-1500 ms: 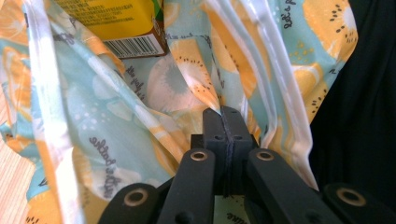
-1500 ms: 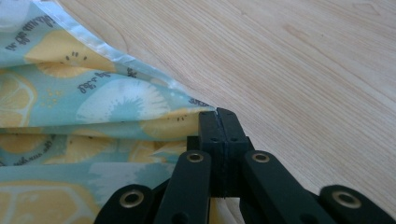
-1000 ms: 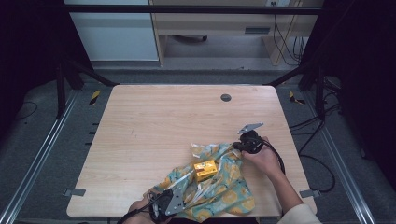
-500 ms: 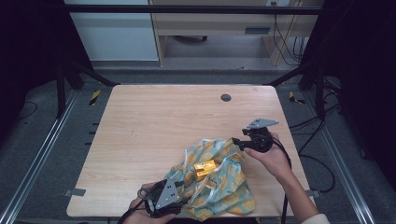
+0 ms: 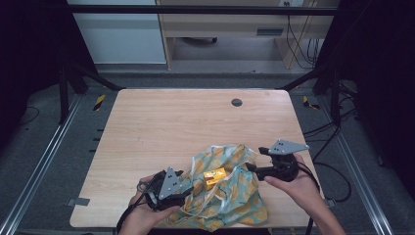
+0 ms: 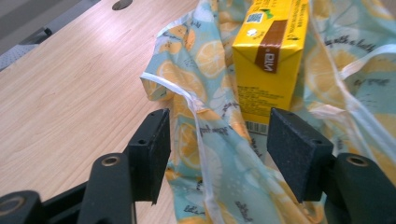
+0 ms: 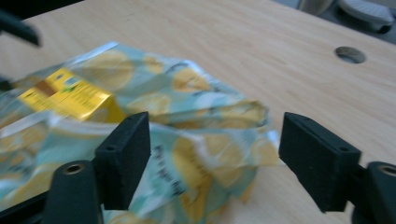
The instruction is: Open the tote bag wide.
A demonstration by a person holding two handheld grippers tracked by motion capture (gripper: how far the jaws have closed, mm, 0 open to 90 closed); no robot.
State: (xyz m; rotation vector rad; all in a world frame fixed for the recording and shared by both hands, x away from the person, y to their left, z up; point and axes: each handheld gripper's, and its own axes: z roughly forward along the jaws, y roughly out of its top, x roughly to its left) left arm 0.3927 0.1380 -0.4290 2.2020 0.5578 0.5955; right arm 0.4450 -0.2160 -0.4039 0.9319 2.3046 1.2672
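Observation:
A teal cloth bag [image 5: 235, 196] printed with lemons lies crumpled at the table's near edge. A yellow drink carton [image 5: 215, 177] rests on it. My left gripper [image 5: 188, 182] sits at the bag's left edge, pointing right. Its jaws have just been opening and stand apart in the left gripper view [image 6: 219, 135], above the bag [image 6: 205, 51] and short of the carton [image 6: 271, 56]. My right gripper [image 5: 252, 160] hovers at the bag's right side, pointing left. Its jaws have also just been opening [image 7: 215, 140], and the bag [image 7: 196, 116] and carton [image 7: 65, 95] lie beyond them untouched.
The wooden table [image 5: 171, 127] has a round cable hole [image 5: 237, 102] near its far edge. Black frame posts stand at the back corners. Cables [image 5: 337, 171] trail on the floor to the right. A pale cabinet [image 5: 122, 39] stands behind.
Both grippers have let go of the bag and opened. The right one pulled away to the right and lifted; the left one rose at the bag's left edge. The bag slumped flatter.

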